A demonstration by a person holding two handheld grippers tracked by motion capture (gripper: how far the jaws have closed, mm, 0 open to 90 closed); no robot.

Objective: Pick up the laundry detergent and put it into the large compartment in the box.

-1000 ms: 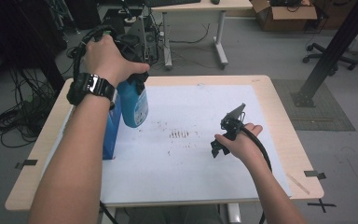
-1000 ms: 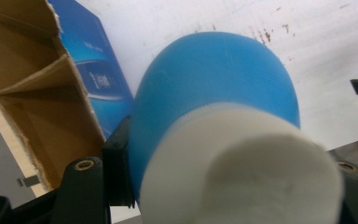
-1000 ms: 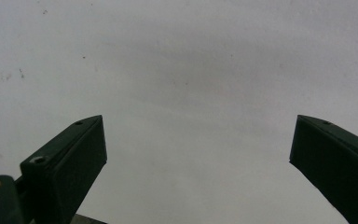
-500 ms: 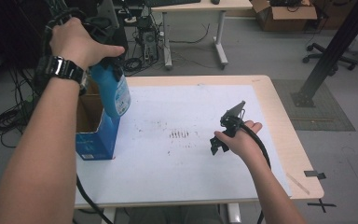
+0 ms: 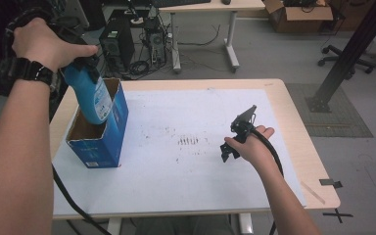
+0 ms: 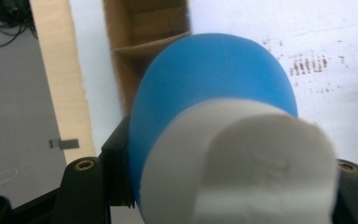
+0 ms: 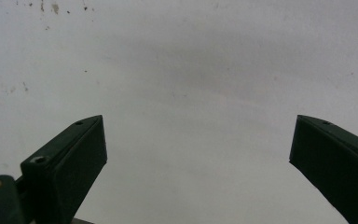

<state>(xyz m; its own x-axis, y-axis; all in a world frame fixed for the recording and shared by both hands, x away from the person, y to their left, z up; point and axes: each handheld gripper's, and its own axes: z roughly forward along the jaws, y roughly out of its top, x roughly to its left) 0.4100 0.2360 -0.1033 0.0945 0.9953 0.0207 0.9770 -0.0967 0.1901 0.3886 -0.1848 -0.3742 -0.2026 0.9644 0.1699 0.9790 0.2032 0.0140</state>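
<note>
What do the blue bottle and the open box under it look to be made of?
Blue bottle: likely plastic, smooth and matte, evenly coloured with a soft sheen; its white cap looks plastic too. Box: cardboard, with raw brown inner walls and folded flaps and a printed blue outside. The left claw holds the bottle by its neck.

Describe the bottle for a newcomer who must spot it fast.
On the table's left side stands an open blue box. Above its opening the left gripper holds the bottle, tilted: blue, rounded, white label, the only thing in the air.
</note>
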